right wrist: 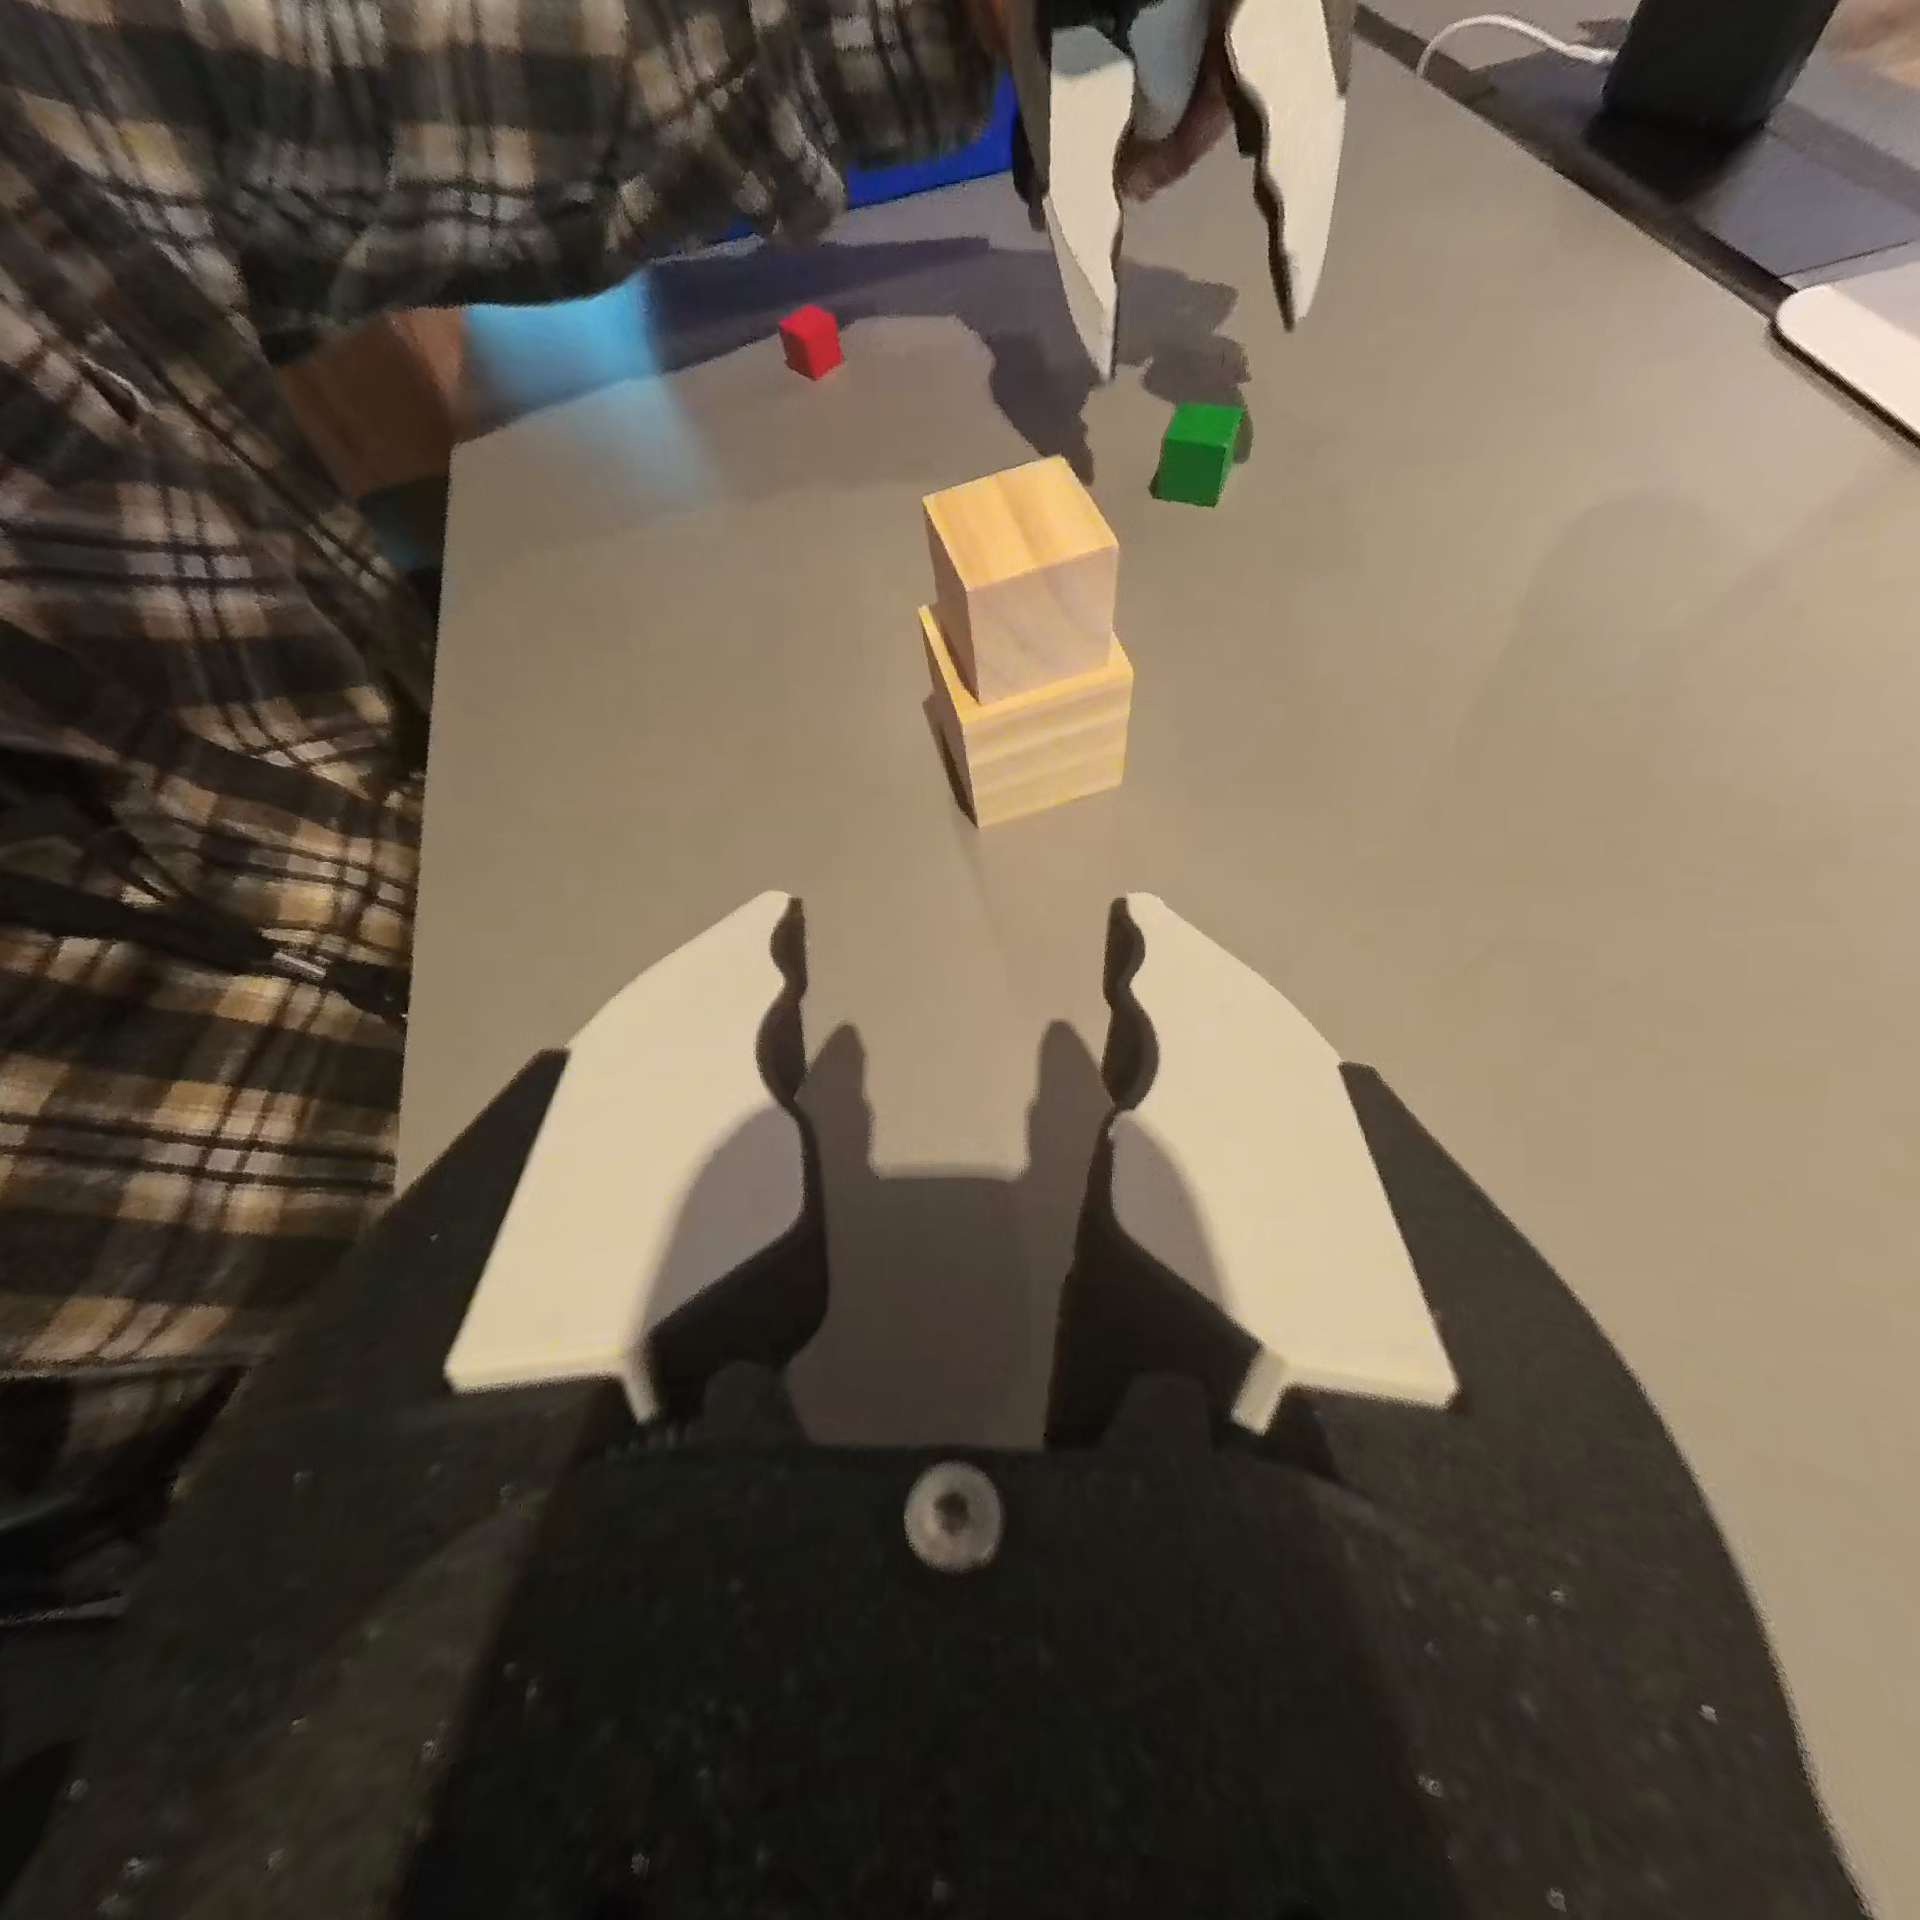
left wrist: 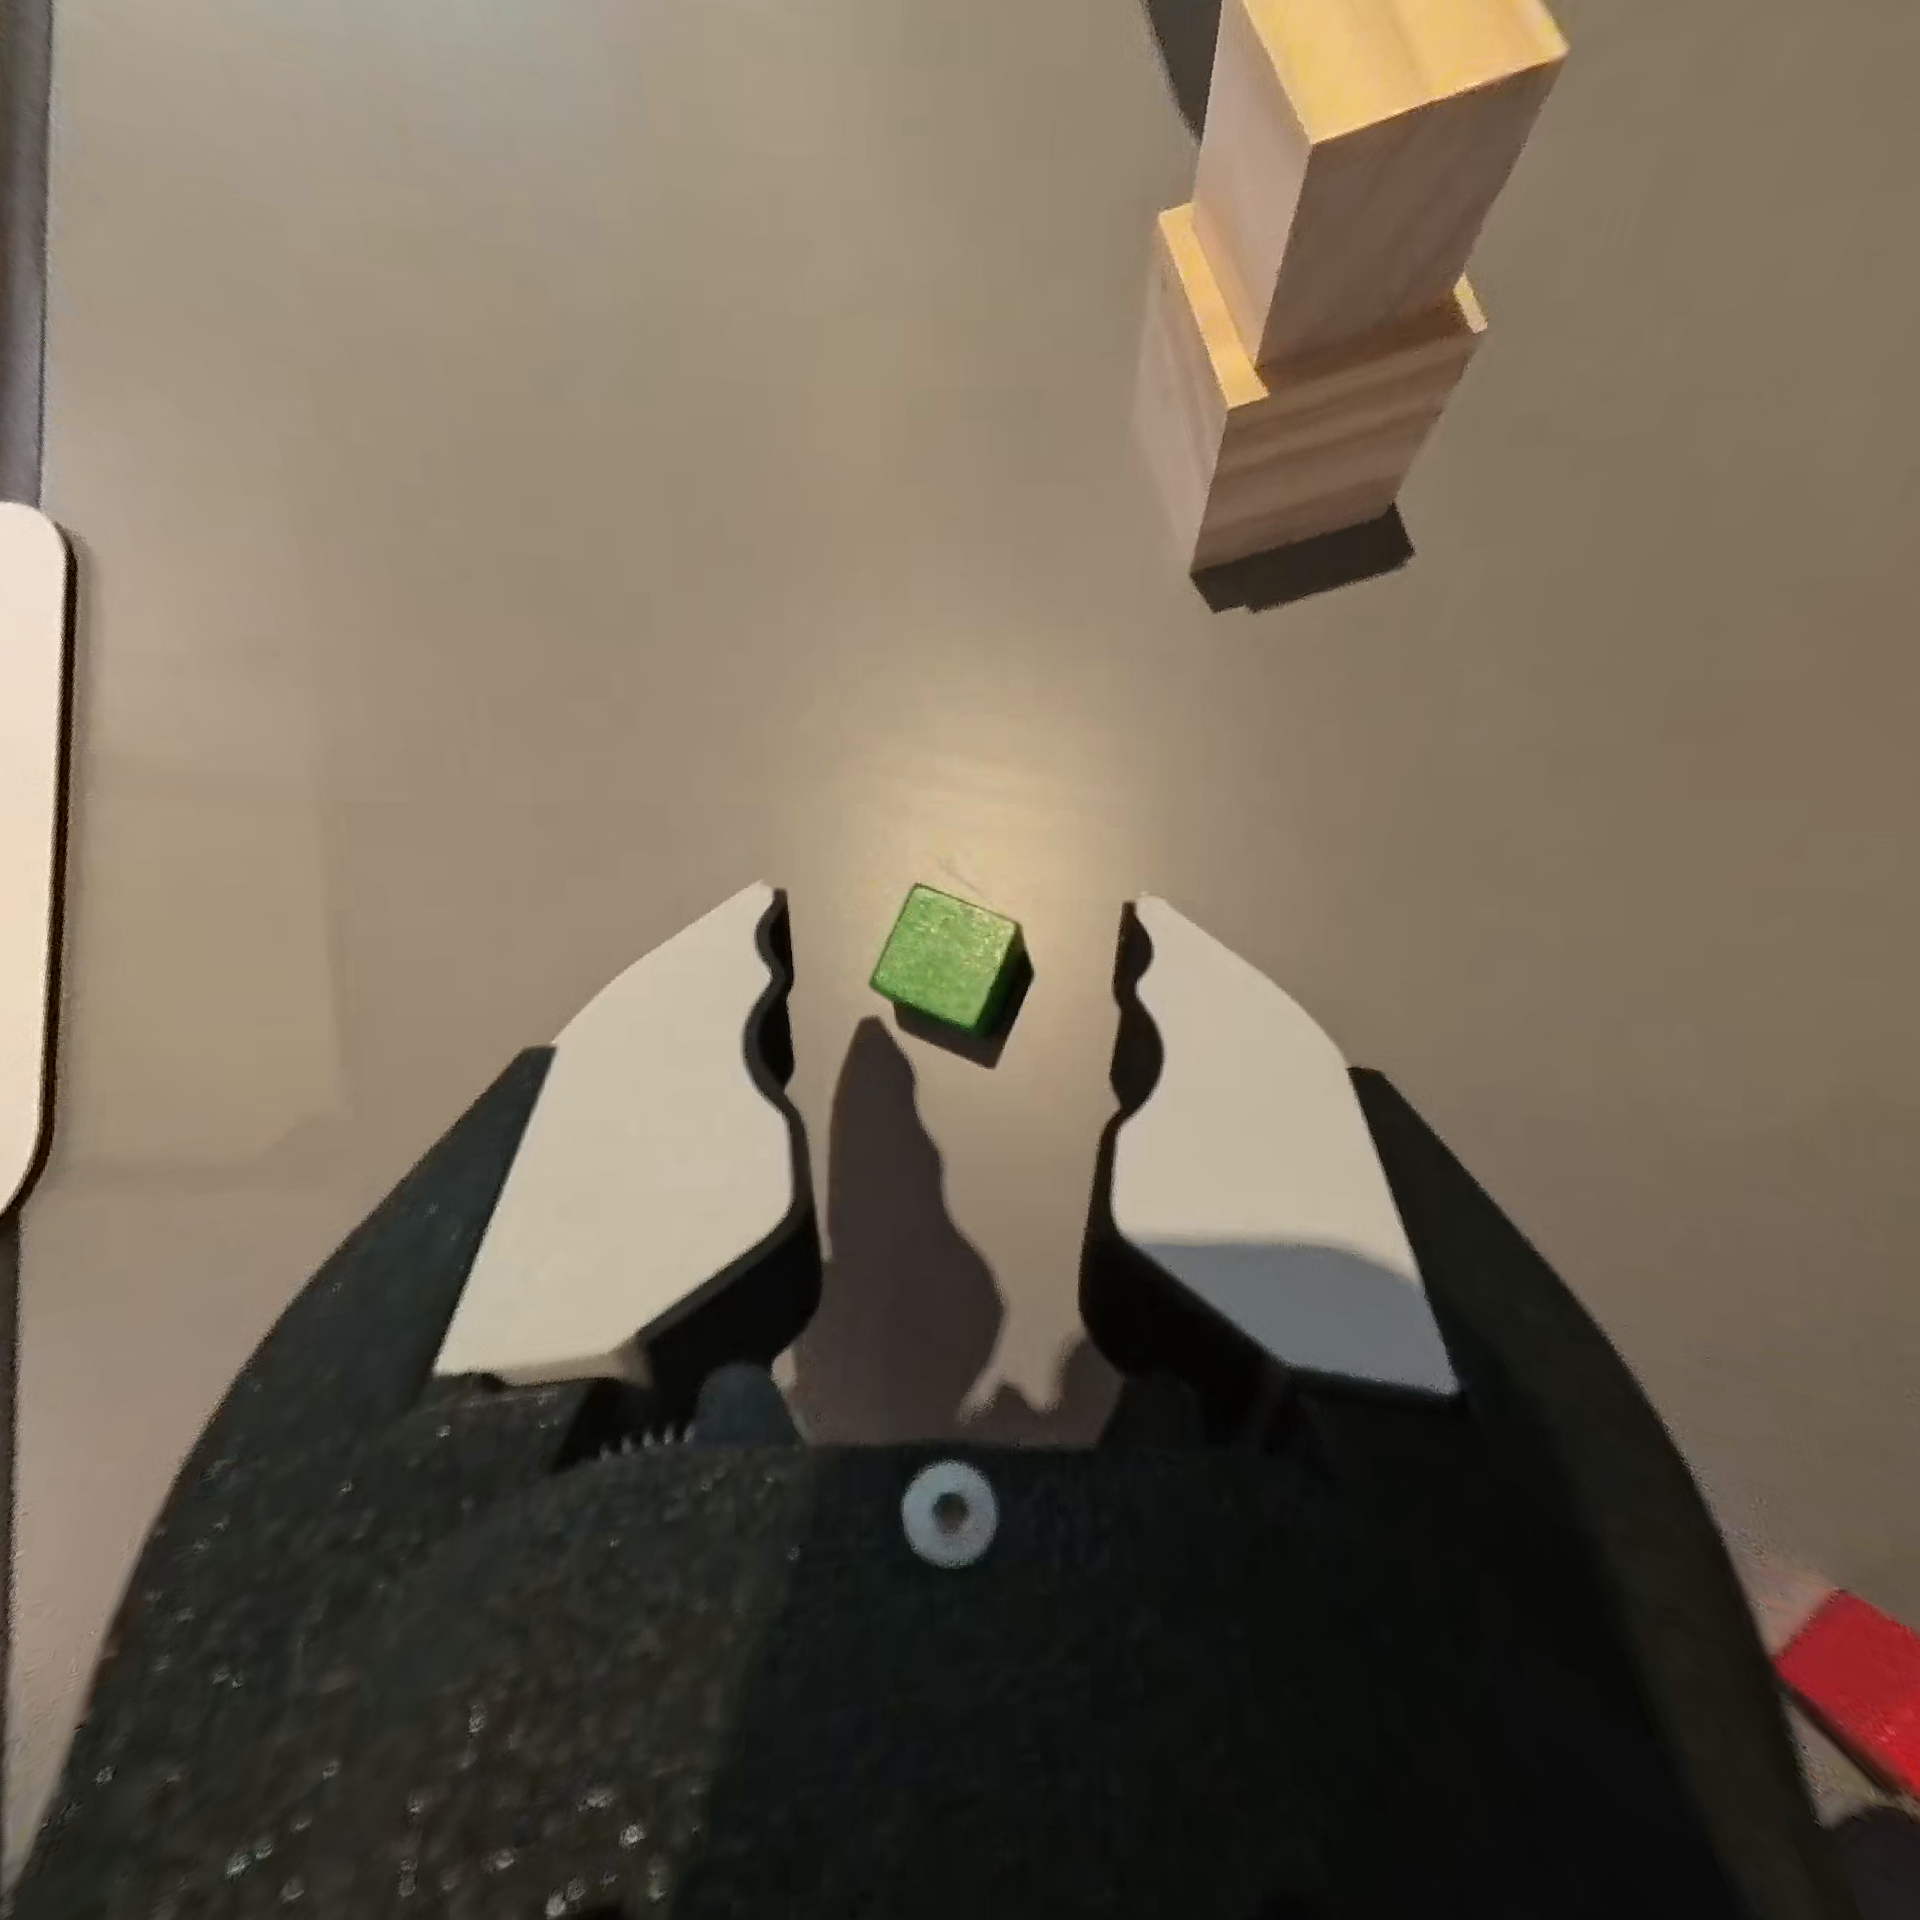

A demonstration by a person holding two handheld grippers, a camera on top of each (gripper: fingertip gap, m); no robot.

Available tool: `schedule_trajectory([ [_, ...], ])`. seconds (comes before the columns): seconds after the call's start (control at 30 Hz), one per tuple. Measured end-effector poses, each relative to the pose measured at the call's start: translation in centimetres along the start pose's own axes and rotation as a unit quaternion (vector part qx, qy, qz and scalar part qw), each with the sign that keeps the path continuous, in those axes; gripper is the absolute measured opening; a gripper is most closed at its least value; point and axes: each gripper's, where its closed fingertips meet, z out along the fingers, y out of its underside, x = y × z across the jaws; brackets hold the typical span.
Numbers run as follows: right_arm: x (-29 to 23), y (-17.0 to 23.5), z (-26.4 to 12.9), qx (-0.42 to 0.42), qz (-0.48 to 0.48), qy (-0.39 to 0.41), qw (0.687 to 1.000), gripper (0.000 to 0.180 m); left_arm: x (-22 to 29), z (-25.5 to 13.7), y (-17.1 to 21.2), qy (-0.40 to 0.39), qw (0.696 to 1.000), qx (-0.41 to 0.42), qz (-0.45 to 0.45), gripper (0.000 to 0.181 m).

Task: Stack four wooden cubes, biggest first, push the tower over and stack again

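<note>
both grippers agape, empty — red cube whole only from the right

Left gripper is spread wide with just the green cube in the gap – bare table on both sides of the jaws. The two-cube stack sits ahead and to the right. Right gripper, also wide, has nothing between its jaws – the stack stands straight ahead.
</note>
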Motion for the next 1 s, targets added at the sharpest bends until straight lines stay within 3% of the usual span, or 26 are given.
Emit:
schedule_trajectory([
  [0.47, 0.0, 0.5, 0.1, 0.012, 0.008, -0.005, 1.000, 0.053, 0.1, 2.2, 2.7, 0.066, 0.997, 0.039, -0.015, 0.045],
  [0.6, 0.2, 0.1, 0.0, 0.022, 0.004, -0.001, 1.000, 0.048, -0.3, 2.3, 2.6, 0.056, 0.998, 0.038, -0.005, 0.031],
  [0.73, 0.3, -0.1, -0.2, 0.030, 0.005, 0.005, 1.000, 0.042, -0.8, 2.0, 2.6, 0.038, 0.999, 0.017, -0.019, 0.029],
  [0.83, 0.3, 0.0, -0.5, 0.031, 0.009, 0.010, 0.999, 0.041, -1.2, 0.6, -0.1, 0.004, 0.997, 0.050, -0.052, 0.029],
  [1.0, 0.7, 0.6, -0.9, 0.037, 0.021, 0.028, 0.999, 0.038, 0.0, -2.0, -8.2, -0.065, 0.979, 0.116, -0.154, 0.028],
])
